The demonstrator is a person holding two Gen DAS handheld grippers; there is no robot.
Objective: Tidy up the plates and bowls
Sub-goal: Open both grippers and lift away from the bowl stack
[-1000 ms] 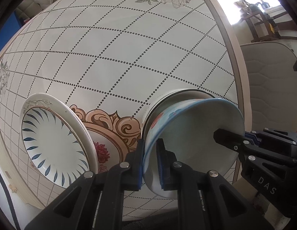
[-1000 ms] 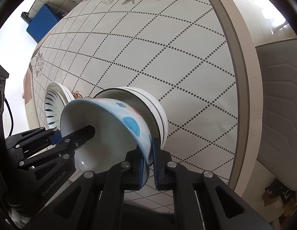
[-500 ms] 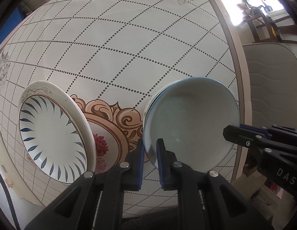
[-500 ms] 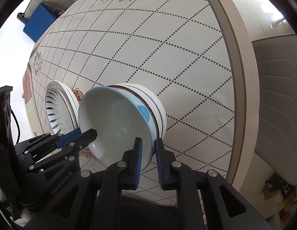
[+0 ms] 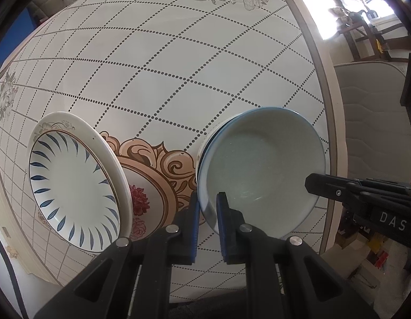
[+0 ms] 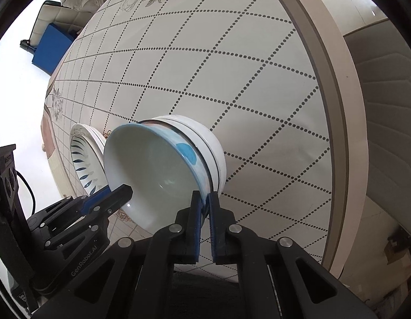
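The blue-dotted bowl (image 6: 162,175) is glazed ceramic, likely stiff, slick and breakable; the thin rim is the sensible hold; pale inside, it sits nested in a stack of white bowls (image 6: 213,154) on the surface (image 5: 178,66), beside a blue-leaf plate (image 5: 70,186); left tongs (image 5: 207,207) and right tongs (image 6: 205,207) each pinch its rim on opposite sides

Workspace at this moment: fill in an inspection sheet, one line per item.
Surface: round table, dotted diamond cloth.
Job's things: blue-rimmed bowl nested in white bowls; plates stacked beside them.
Clutter: nothing seen.
Grippers: left hand-held gripper and right hand-held gripper each clamp the blue-rimmed bowl's rim, on opposite sides.
Cables: black cable behind left hand-held gripper.
Surroundings: grey chair, blue box.
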